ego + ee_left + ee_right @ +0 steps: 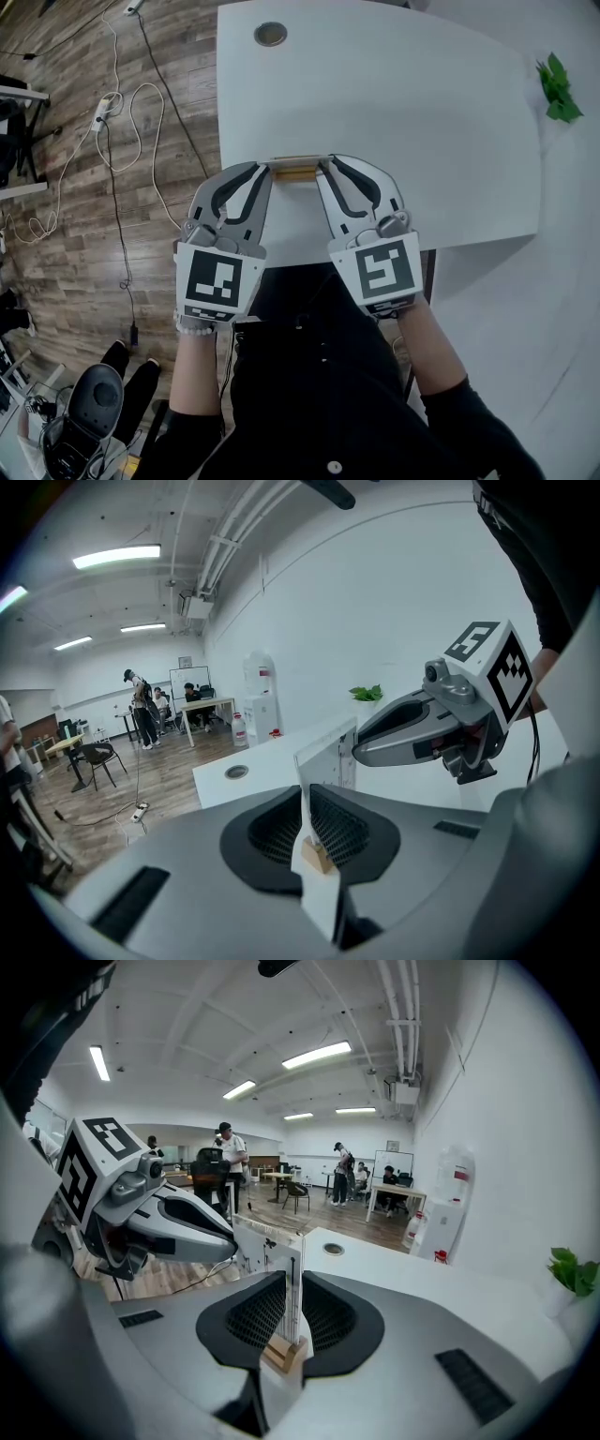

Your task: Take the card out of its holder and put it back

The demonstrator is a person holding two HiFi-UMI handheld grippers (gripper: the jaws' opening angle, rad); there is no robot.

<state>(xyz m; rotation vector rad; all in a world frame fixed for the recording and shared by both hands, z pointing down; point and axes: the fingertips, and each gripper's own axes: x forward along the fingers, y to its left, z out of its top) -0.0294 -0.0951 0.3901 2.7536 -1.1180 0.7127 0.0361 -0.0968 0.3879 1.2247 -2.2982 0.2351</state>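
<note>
The card stands upright in its wooden holder on the white surface, not yet drawn out. It runs lengthwise between the two grippers, one end inside each pair of jaws. The right gripper has its jaws drawn in on the two faces of the card's end, and the holder's end sits low between the pads. The left gripper has its jaws pinched in the same way on the opposite end, with a corner of the holder at the base of the gap.

The likely trouble is that both grips look alike. If neither gripper really pins the holder down, lifting would probably bring the holder up with the card. If the two pull unevenly, the thin card could bow or twist and jam in its slot.
</note>
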